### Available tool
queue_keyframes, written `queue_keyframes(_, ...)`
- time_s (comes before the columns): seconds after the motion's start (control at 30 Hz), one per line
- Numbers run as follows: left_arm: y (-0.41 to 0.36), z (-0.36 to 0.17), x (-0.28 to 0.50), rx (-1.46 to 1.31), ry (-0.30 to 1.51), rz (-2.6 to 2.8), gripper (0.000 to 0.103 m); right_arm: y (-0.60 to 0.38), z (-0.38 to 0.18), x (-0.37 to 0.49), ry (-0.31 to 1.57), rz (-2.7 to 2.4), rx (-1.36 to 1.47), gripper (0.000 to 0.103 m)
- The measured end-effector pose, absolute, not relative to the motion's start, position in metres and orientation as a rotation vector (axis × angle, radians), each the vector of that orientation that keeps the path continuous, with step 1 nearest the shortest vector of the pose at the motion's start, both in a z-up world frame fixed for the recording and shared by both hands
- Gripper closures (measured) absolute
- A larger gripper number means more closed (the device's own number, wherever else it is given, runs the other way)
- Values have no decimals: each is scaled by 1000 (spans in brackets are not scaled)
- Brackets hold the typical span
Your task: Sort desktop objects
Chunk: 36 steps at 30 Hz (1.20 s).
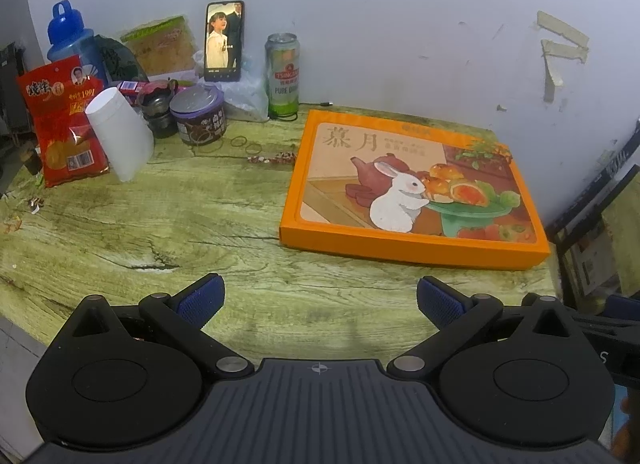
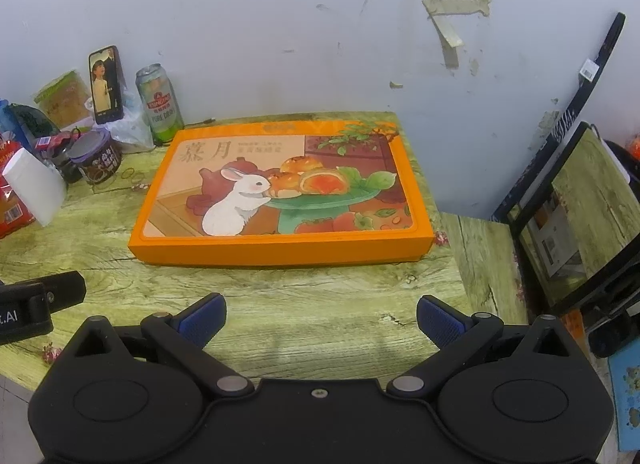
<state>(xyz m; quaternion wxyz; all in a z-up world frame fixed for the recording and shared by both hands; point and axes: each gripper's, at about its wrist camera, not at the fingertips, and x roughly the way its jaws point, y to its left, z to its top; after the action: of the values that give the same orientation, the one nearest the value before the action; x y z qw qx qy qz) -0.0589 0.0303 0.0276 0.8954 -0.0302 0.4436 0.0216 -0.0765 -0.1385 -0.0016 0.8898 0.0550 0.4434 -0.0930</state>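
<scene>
Your left gripper (image 1: 320, 300) and right gripper (image 2: 320, 318) hover with fingers wide, empty, near the orange box (image 2: 280, 192) on the tabletop (image 1: 160, 232).

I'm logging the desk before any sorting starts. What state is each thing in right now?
Left gripper: open, empty, above the table.
Right gripper: open, empty.
Orange box: closed, flat on the table.
Beer can: upright; whether opened, cannot tell.
Phone: propped upright, screen on.
White cup: upside down, tilted.
Purple jar: upright, lid on.
Red snack bag: leaning upright.
Blue bottle: upright, capped.
</scene>
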Motion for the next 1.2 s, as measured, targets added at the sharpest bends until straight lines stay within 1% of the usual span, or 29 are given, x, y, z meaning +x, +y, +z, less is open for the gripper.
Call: queue_keyframes(1.2, 33, 20, -35, -45, 931, 46, 0, -137, -7, -56, 948, -199, 104, 1)
